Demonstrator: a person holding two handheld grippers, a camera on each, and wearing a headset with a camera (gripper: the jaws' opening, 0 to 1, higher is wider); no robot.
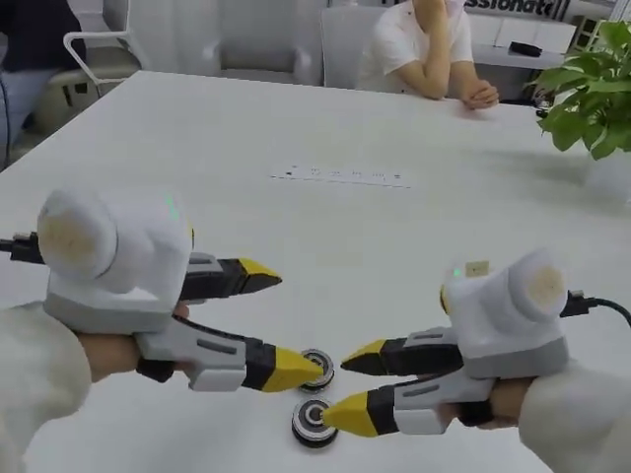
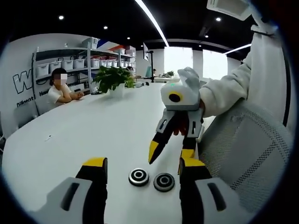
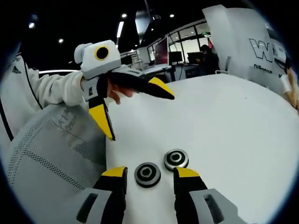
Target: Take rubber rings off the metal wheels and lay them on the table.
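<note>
Near the front edge of the white table [image 1: 394,227] two wheels lie flat, just beside each other: a nearer wheel [image 1: 314,422] and a farther wheel [image 1: 316,369], each with its dark ring on. The left gripper [image 1: 293,325] and the right gripper [image 1: 335,388] point at them from opposite sides, both with jaws spread and holding nothing. Across the table sits a person [image 1: 419,49], with a plant [image 1: 592,89] to the right.

Bright overhead light, fisheye-warped edges
</note>
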